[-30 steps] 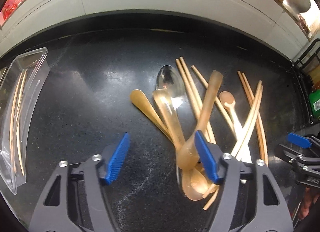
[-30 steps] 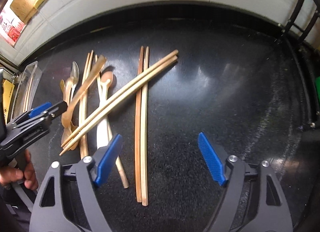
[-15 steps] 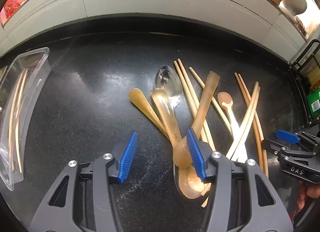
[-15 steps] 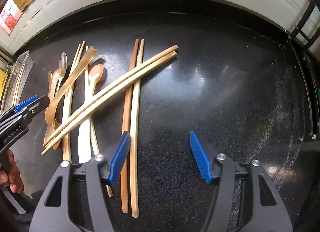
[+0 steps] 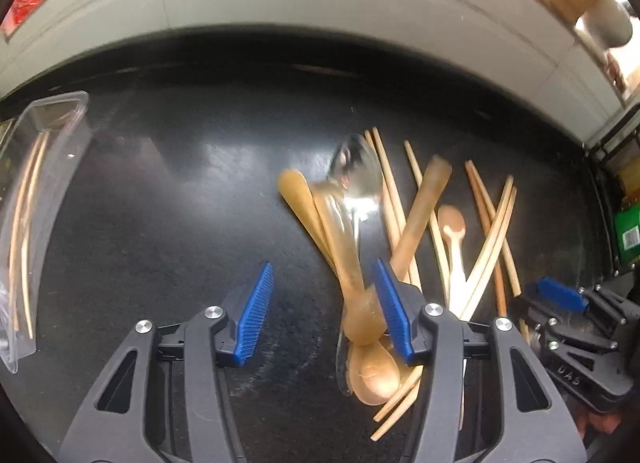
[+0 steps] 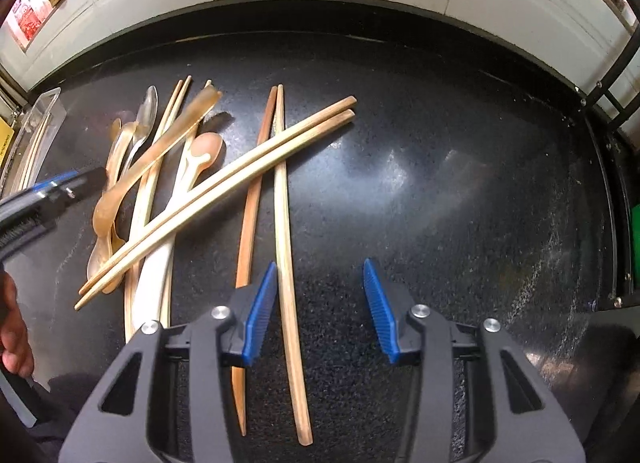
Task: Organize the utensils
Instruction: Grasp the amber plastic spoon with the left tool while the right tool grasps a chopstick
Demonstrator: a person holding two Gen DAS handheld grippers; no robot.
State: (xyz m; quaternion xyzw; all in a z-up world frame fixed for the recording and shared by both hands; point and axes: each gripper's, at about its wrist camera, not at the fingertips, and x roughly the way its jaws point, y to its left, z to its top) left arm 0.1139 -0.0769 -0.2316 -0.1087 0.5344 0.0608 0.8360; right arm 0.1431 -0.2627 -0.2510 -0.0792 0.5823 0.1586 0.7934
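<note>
Utensil heap on a speckled black counter [image 6: 440,183], clear tray off at 9 o'clock

Clear plastic tray [image 5: 44,167] at the counter's 9 o'clock edge, just a couple of pale chopsticks [image 5: 24,231] inside. Messy pile at centre-right: translucent amber spoons [image 5: 340,247], one shiny metal spoon [image 5: 358,175], a white spoon [image 6: 154,279], smooth bamboo chopsticks [image 6: 224,187] crossed over everything. Left gripper [image 5: 322,309] unclenched, blue ribbed pads straddling an amber spoon handle, right pad just beside it, contact hard to call. Right gripper [image 6: 320,309] been closing but still loose, light chopstick [image 6: 286,231] just inside its left pad, brown chopstick [image 6: 250,215] slipping behind that finger.
</note>
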